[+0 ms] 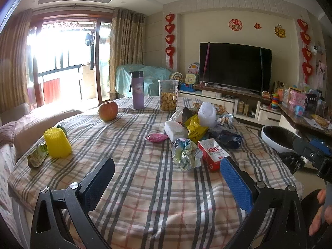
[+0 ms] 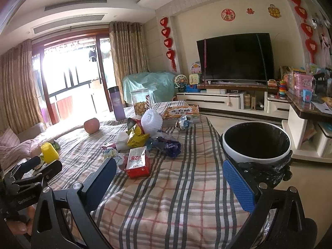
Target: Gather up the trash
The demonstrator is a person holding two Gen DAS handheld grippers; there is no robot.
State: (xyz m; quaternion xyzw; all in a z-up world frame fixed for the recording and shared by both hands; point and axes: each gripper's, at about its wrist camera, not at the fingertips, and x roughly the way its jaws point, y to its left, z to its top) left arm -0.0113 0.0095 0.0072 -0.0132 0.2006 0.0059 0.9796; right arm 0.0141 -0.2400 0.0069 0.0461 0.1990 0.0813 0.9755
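Plaid cloth in beige, grey and pink covers the table [image 1: 145, 186], and the trash lies heaped right of its middle. Nearest the cameras is a red-and-white paper carton [image 2: 138, 162] lying flat, its long axis running away from the viewer toward the television wall. Just left of it sits a crumpled ball of blue-green and white paper [image 1: 185, 153]. Behind them lie a yellow crinkled snack wrapper [image 1: 196, 129], a dark blue foil wrapper [image 2: 171, 147] and a white foam fruit net [image 2: 151, 122] standing upright.

A white round bin lined with a black bag [image 2: 256, 143] stands just off the table's right edge (its mouth faces up).

Both tools hang over the near part of the cloth, apart from the heap. The left tool [image 1: 167, 183] has its fingers spread wide and grips nothing; the right tool [image 2: 168, 185] is likewise spread and empty.
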